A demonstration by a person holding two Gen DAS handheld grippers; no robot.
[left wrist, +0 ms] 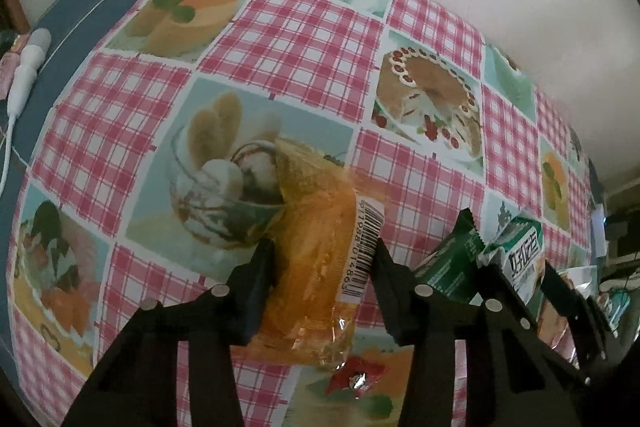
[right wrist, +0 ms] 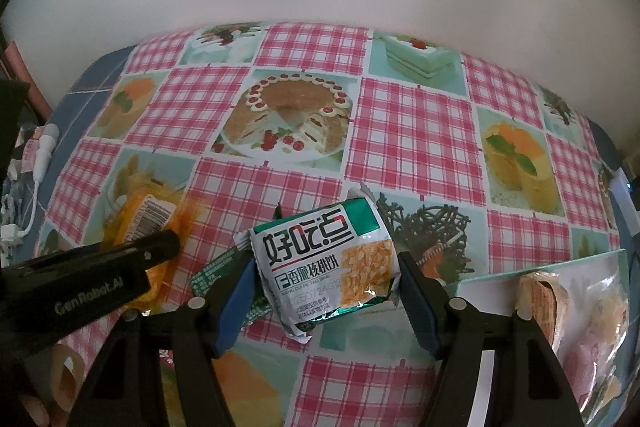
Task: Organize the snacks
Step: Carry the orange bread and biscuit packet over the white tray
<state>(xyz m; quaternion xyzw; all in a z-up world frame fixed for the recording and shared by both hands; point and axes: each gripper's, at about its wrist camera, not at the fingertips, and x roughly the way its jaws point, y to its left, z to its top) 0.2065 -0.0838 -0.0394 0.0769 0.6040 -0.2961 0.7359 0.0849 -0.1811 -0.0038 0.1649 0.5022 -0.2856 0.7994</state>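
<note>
The table [right wrist: 416, 131] was covered by a pink-check oilcloth printed with cakes and sundaes; a blue cloth edge showed at far left. It served as the sorting surface, and most of it was bare, so the snacks sat bunched along the near edge within reach of both tools.

The left gripper [left wrist: 316, 267] was closed round an orange cellophane snack pack [left wrist: 316, 251], one finger on each side, the film bulging between them. The pack appeared lifted slightly, angled away from the camera; whether its far end touched the cloth could not be told. Judged purpose: holding it ready to carry to a grouping spot. The pack was translucent orange, with a white barcode label along its right edge and a crimped clear seam at the near end.

The right gripper [right wrist: 324, 267] clasped a green-and-white walnut biscuit packet [right wrist: 324, 267] across its width, blue-padded fingers [right wrist: 236, 291] pressed to both sides. The packet bore bold black Chinese characters and a biscuit photo at lower right, and its foil was creased at the bottom. A second green packet [right wrist: 216, 269] lay just beside it, partly under it.

At the right edge lay a clear bag of pastries [right wrist: 580, 315], near the right gripper. A small red wrapper [left wrist: 356, 375] lay below the orange pack.
</note>
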